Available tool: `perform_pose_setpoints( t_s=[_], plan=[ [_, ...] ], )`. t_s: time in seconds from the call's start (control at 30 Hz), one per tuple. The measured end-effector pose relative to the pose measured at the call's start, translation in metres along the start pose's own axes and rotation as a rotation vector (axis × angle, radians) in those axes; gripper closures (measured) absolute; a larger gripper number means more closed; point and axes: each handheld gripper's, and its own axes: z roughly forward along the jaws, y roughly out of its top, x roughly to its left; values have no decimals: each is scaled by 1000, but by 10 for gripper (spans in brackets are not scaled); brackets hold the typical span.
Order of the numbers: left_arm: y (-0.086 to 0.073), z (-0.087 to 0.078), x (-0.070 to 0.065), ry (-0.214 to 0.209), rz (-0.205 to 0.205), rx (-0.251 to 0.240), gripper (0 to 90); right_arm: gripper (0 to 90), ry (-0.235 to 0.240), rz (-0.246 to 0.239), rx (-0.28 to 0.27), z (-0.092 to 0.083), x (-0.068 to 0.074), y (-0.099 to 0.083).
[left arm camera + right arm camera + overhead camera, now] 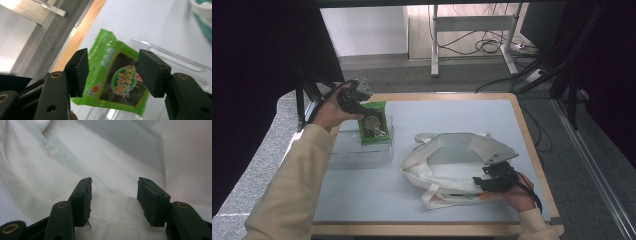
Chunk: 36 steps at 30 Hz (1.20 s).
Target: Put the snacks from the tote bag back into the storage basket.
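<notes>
Table: you have a wood-edged table (526,131) with a pale grey top.
Left edge: a clear plastic tray (362,155) sits on it, a green snack packet (374,123) standing inside.
Near right corner: a white cloth bag (447,165) lies there, mouth open.
</notes>
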Motion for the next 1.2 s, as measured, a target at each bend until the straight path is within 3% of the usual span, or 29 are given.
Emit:
perform_pose_setpoints(
  t_s=[0.17,0.3,0.4,0.63,0.7,1.1,1.2],
  plan=[
    [1,-5,-10,-66,-36,-25,411,451,0,1,-1,0,0,0],
    [-5,-12,-23,-137,-106,-71,413,449,1,1,-2,-1,0,0],
    [-12,-17,-32,-169,-147,-92,412,449,0,1,-4,-1,0,0],
    [-23,-31,-55,-193,-226,-153,391,442,1,2,-10,-3,0,0],
    [-28,-36,-67,-202,-232,-172,378,440,1,6,-16,-3,0,0],
    [-48,-43,-108,-227,-269,-235,353,415,3,13,-43,-9,-1,1],
    [-54,-42,-119,-233,-269,-233,346,402,2,21,-52,-11,-2,1]
  ],
)
